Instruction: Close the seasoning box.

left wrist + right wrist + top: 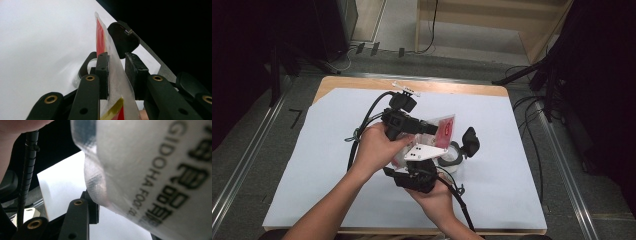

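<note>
The jaws of the left gripper (117, 72) stand narrowly apart with the pouch (110, 67) between them: one pad lies against the clear film, while a gap shows before the other pad, so it is not a firm clamp. The jaws of the right gripper (120, 202) have the same pouch at them; one pad sits at the film's edge, the other is hidden behind the printed plastic, and I cannot tell whether they press on it.

In the high view the pouch (443, 131), clear with a red panel, is held up in the air over the middle of the counter (337, 125), standing roughly on edge between the two tools. Just beside it, toward the counter's right edge, lies a small round container (453, 156) with its black flip lid (470, 141) standing open. Holding the pouch upright by two points probably keeps its contents from spilling and lines it up with that open container, or readies it for tearing.

The left hand (374, 147) wraps the left gripper (424, 127) from the near left, pointing it level toward the counter's right edge. The right hand (432, 197) comes from the near edge, palm up, and aims the right gripper (414, 160) up and away beneath the pouch.
</note>
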`<state>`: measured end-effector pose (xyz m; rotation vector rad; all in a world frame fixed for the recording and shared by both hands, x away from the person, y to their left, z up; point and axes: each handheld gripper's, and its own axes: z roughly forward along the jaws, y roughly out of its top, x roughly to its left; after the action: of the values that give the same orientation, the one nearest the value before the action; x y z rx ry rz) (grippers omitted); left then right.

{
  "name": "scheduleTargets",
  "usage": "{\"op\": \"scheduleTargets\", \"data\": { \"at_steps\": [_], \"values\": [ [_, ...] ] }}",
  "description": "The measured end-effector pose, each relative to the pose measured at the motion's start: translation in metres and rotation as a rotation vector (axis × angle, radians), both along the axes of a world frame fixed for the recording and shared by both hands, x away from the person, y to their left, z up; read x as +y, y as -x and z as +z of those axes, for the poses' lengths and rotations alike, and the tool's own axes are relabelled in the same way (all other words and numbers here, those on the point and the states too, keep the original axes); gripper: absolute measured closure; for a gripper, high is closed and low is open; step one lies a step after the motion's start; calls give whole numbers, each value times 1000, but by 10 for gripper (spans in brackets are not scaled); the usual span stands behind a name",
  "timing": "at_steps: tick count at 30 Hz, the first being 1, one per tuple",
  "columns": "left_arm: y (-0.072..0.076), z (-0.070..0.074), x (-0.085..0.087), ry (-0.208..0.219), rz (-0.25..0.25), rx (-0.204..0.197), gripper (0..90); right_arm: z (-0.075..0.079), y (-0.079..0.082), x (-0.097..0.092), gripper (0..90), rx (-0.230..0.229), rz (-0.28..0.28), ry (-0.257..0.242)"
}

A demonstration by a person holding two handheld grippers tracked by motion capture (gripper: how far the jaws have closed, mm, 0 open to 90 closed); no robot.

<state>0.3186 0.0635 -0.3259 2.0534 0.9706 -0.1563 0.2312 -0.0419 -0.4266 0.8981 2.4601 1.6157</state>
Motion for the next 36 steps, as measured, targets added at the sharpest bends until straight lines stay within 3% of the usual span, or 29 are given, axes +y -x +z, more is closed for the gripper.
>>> {"op": "scheduleTargets", "data": {
  "at_steps": [20,36],
  "values": [
    [1,0,-3,11,-14,-15,713,-1,-1,-2,641,12,-15,-31],
    [1,-1,-3,9,-7,-15,719,-1,-1,-2,640,3,-11,-16]
  ]
}}
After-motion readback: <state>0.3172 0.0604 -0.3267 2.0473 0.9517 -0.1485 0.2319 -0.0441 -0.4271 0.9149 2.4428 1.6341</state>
